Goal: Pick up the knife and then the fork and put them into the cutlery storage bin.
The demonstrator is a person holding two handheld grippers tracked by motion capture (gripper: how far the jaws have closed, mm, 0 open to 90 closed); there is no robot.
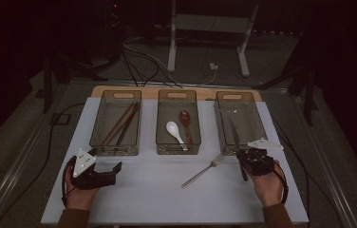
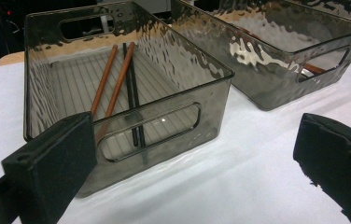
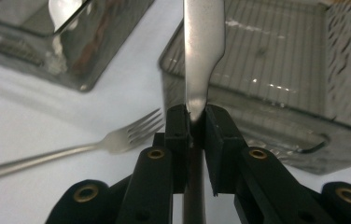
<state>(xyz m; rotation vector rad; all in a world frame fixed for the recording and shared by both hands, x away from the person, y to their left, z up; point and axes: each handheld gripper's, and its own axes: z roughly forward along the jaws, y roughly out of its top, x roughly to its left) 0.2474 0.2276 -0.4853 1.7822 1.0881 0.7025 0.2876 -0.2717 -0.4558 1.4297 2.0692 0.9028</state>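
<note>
My right gripper (image 1: pixel 242 159) (image 3: pixel 194 122) is shut on a metal table knife (image 1: pixel 233 133) (image 3: pixel 202 51). It holds the knife near where handle meets blade, and the blade points out over the near end of the right clear bin (image 1: pixel 261 121) (image 3: pixel 281 108). A metal fork (image 1: pixel 204 171) (image 3: pixel 117 140) lies on the white table just left of that gripper. My left gripper (image 1: pixel 106 162) (image 2: pixel 201 158) stands open and holds nothing, in front of the left bin (image 1: pixel 96 124) (image 2: pixel 131 105), which contains brown and black chopsticks (image 1: pixel 122 124) (image 2: pixel 117 84).
The middle bin (image 1: pixel 160 124) (image 2: pixel 267 88) holds a white spoon (image 1: pixel 174 130) and a dark red spoon (image 1: pixel 186 121). The three bins stand in a row at the back of the white table top (image 1: pixel 157 199). Cables and a stand's legs lie on the floor beyond.
</note>
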